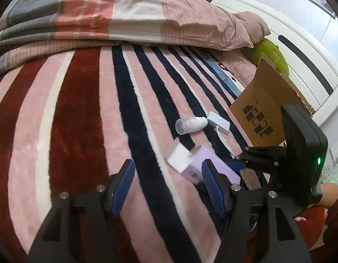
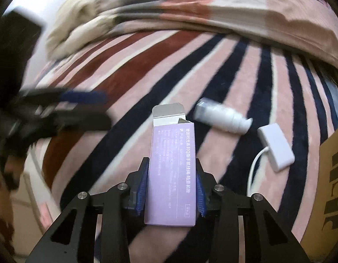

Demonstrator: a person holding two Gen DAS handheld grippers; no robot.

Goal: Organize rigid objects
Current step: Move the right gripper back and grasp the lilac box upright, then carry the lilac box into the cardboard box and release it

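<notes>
My right gripper (image 2: pixel 171 164) is shut on a purple carton (image 2: pixel 171 171) with its white end flap open, held above the striped blanket. In the left wrist view the carton (image 1: pixel 199 162) is just past my open, empty left gripper (image 1: pixel 166 166), with the right gripper (image 1: pixel 241 160) holding it from the right. A white pump bottle (image 2: pixel 221 118) lies on its side beyond the carton; it also shows in the left wrist view (image 1: pixel 192 125). A white adapter with a cable (image 2: pixel 276 146) lies to the bottle's right, and shows in the left wrist view (image 1: pixel 219 122). The left gripper (image 2: pixel 81 107) appears blurred at left.
A brown cardboard box (image 1: pixel 263 109) stands at the right on the bed, also at the right wrist view's edge (image 2: pixel 326 188). A folded striped quilt (image 1: pixel 125 15) lies along the back. A white headboard (image 1: pixel 300 50) and a green cushion (image 1: pixel 271 52) are behind the box.
</notes>
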